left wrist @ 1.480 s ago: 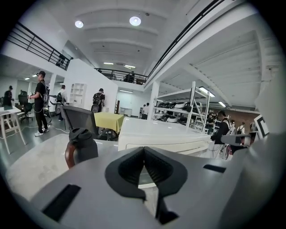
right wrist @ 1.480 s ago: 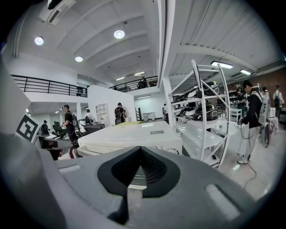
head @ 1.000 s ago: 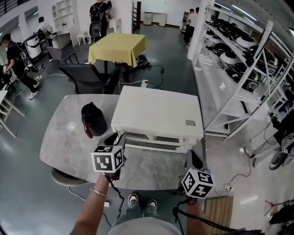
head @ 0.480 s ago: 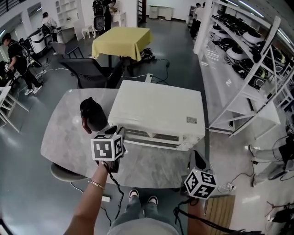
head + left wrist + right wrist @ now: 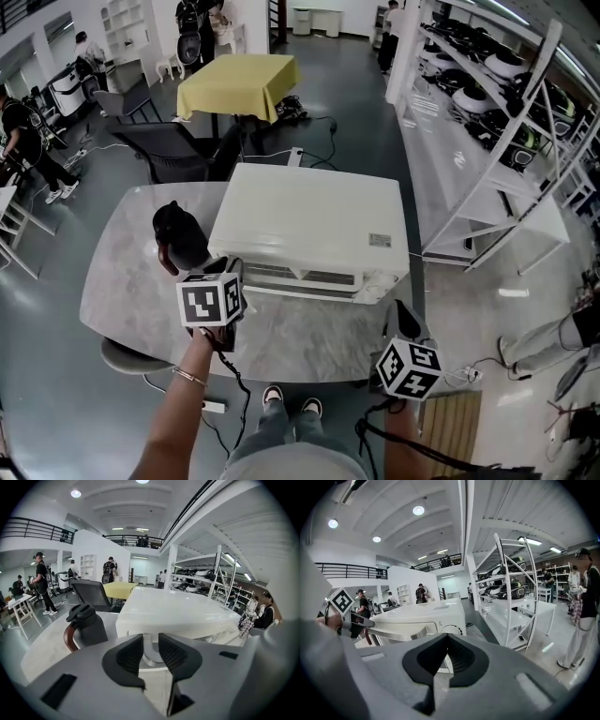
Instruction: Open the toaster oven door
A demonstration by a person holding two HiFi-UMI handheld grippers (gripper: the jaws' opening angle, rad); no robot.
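A white toaster oven (image 5: pixel 309 220) stands on the grey table (image 5: pixel 122 281), its door closed and its silver handle (image 5: pixel 302 282) running along the front. My left gripper (image 5: pixel 232 269) is at the handle's left end. In the left gripper view the jaws (image 5: pixel 151 651) are closing, with the handle's end bracket (image 5: pixel 150 657) between the pads. I cannot see the pads pressing on it. My right gripper (image 5: pixel 399 317) hangs by the oven's front right corner, shut on nothing (image 5: pixel 447 639). The oven (image 5: pixel 426 616) lies ahead of it, to the left.
A black jug (image 5: pixel 178 236) with a brown handle stands on the table left of the oven, close to my left gripper. A white shelf rack (image 5: pixel 487 141) runs along the right. Chairs and a yellow-covered table (image 5: pixel 239 80) lie beyond. People stand far off.
My left gripper has moved in closer to the oven's front left, up to the handle's end. The right gripper has hardly moved.
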